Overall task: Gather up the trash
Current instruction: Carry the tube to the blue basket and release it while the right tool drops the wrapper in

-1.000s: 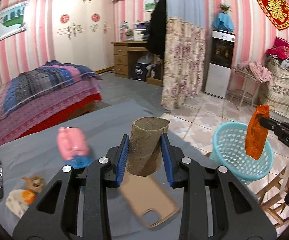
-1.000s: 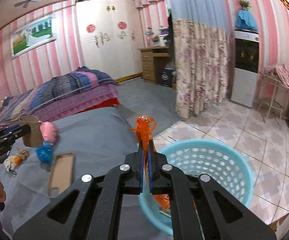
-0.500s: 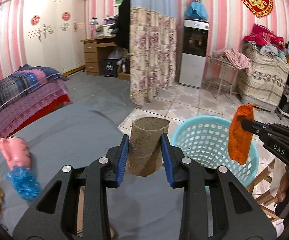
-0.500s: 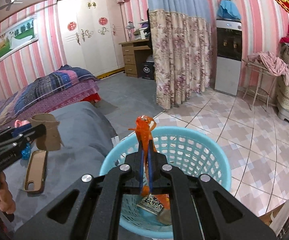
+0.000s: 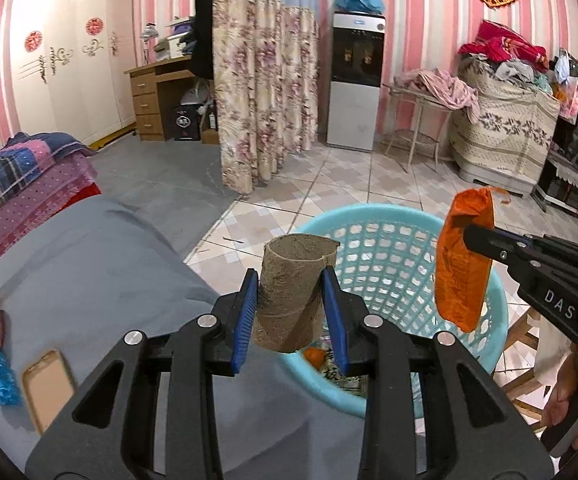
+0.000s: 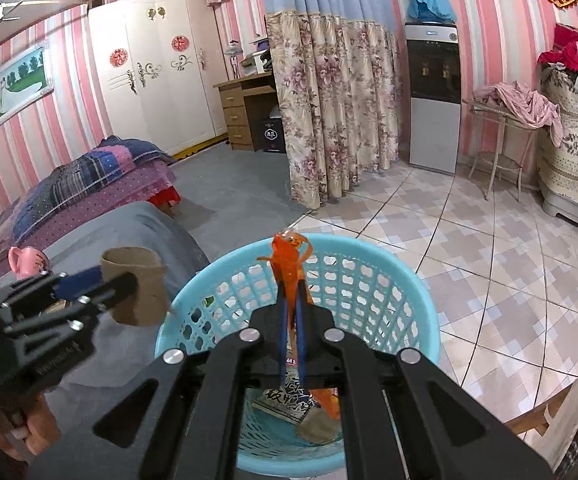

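The left hand-held gripper (image 5: 291, 316) is clamped on a cardboard tube (image 5: 295, 292), held nearly upright with its open end up, at the near rim of the blue basket (image 5: 389, 216). The right hand-held gripper (image 6: 291, 320) pinches an orange wrapper (image 6: 287, 260) that hangs lengthwise, top to bottom, over the basket; its lower end seems to reach inside, though the gripper hides it.

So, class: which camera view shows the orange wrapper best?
The left wrist view: the orange wrapper hangs broadside, its whole length visible. The right wrist view shows it edge-on, pinched in the right hand-held gripper.
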